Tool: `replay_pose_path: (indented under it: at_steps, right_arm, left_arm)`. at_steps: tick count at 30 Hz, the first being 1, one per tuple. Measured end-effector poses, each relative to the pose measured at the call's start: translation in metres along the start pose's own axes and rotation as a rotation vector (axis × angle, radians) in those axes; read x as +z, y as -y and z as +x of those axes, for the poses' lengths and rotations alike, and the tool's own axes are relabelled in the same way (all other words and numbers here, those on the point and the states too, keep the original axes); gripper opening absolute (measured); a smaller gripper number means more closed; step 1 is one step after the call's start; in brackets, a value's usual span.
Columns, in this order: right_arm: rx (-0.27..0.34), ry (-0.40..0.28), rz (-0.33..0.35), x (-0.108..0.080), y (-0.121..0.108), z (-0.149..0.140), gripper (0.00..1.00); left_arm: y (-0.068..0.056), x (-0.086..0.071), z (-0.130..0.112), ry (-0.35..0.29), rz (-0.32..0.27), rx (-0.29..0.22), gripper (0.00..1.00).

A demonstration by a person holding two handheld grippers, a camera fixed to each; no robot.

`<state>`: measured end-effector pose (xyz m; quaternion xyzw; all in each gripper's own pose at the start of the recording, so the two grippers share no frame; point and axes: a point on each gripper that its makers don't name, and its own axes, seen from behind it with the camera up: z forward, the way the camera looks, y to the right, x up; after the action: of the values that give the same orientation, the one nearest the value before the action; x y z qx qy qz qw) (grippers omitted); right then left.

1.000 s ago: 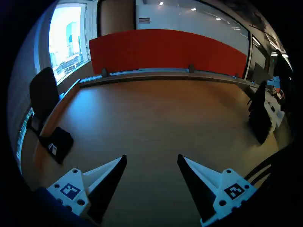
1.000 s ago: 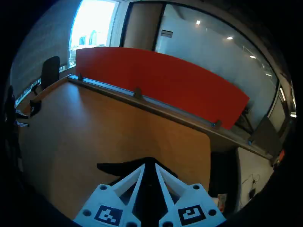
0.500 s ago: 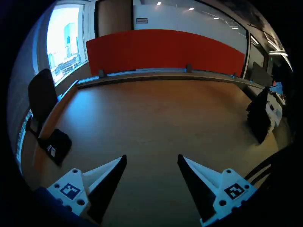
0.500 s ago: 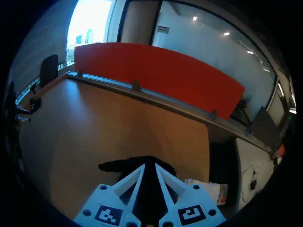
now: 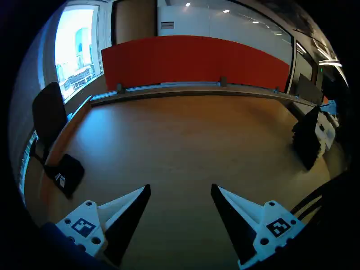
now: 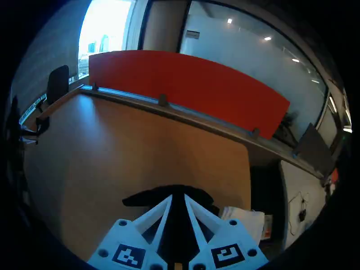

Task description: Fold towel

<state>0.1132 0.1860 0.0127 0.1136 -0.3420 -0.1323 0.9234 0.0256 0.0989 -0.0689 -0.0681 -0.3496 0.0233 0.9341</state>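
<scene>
The towel point(image 6: 148, 198) is a dark cloth, bunched at the tips of my right gripper point(image 6: 178, 196), which is shut on it just above the wooden table point(image 6: 117, 148) near its right end. In the left gripper view the same dark towel point(image 5: 307, 139) hangs at the far right of the table point(image 5: 189, 135), with pale parts of the other gripper behind it. My left gripper point(image 5: 180, 185) is open over bare wood, with nothing between its fingers.
A red divider panel point(image 5: 198, 60) runs along the table's far edge. A black office chair point(image 5: 47, 112) stands at the left end, with a small black object point(image 5: 66, 173) by the near left edge. Beyond the right end, something white point(image 6: 245, 218) lies lower down.
The right gripper view has shifted slightly with the towel still held, and the white thing past the table's right end has come into sight. The left gripper has barely moved.
</scene>
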Motion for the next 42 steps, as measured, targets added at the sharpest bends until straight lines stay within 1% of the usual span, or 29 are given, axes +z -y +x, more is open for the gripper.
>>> replay_pose_path:
  at_steps: [11, 17, 23, 29, 36, 42]
  right_arm:
    - [-0.007, 0.004, -0.003, -0.001, 0.009, 0.0, 0.06]
    - [-0.013, 0.018, -0.017, -0.004, 0.008, -0.01, 0.06]
    - [-0.009, 0.042, -0.041, -0.011, 0.001, -0.032, 0.06]
    - [-0.007, 0.073, -0.082, -0.019, -0.015, -0.059, 0.06]
    - [-0.009, 0.141, -0.118, -0.021, -0.034, -0.097, 0.06]
    - [-0.003, 0.205, -0.135, -0.022, -0.042, -0.131, 0.06]
  left_arm:
    - [0.005, -0.003, -0.005, -0.001, -0.004, -0.007, 1.0]
    - [0.008, -0.005, -0.006, 0.0, -0.004, -0.004, 1.0]
    - [0.009, -0.006, -0.005, 0.0, -0.008, 0.004, 1.0]
    - [0.005, -0.006, -0.004, 0.0, -0.014, 0.02, 0.99]
    - [0.001, -0.006, -0.003, 0.0, -0.016, 0.035, 1.0]
    - [0.001, -0.008, -0.006, 0.006, -0.011, 0.037, 1.0]
